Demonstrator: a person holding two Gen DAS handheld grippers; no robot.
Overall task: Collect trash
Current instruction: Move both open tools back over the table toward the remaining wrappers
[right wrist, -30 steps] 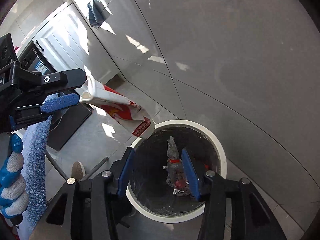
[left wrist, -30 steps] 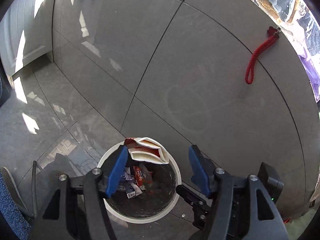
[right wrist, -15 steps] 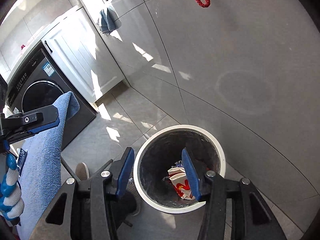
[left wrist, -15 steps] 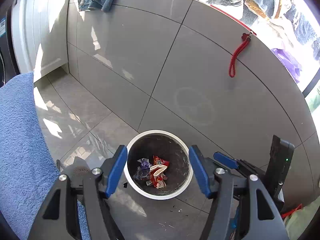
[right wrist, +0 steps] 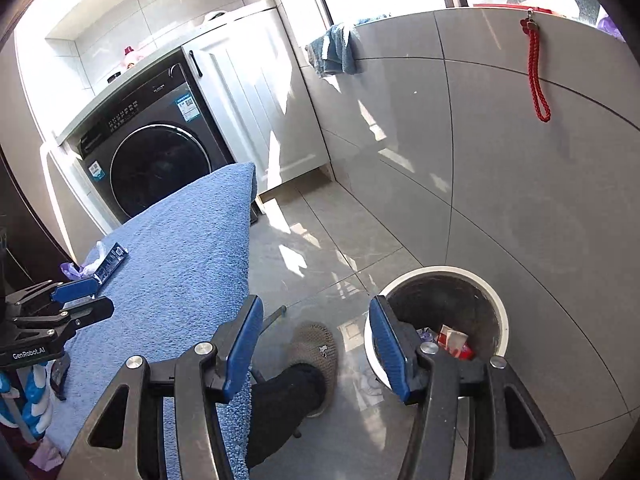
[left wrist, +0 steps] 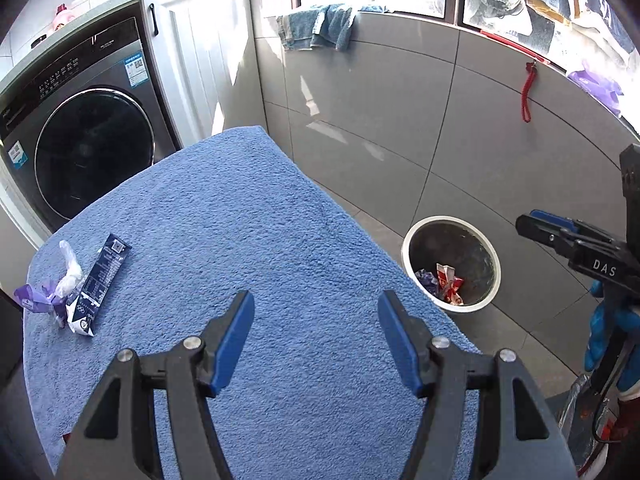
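Note:
A white-rimmed trash bin stands on the floor by the grey wall, with a red-and-white carton and wrappers inside; it also shows in the right wrist view. My left gripper is open and empty above a blue towel-covered table. On the table's far left lie a dark blue carton and a crumpled purple-and-clear wrapper. My right gripper is open and empty, above the floor between table and bin.
A dark front-load washing machine and a white cabinet stand behind the table. A red rope hangs on the wall. The person's slippered foot is on the floor beside the bin.
The red-and-white carton dropped from my left gripper into the bin. Both grippers then pulled up and back from the bin; my left one swung over the blue table.

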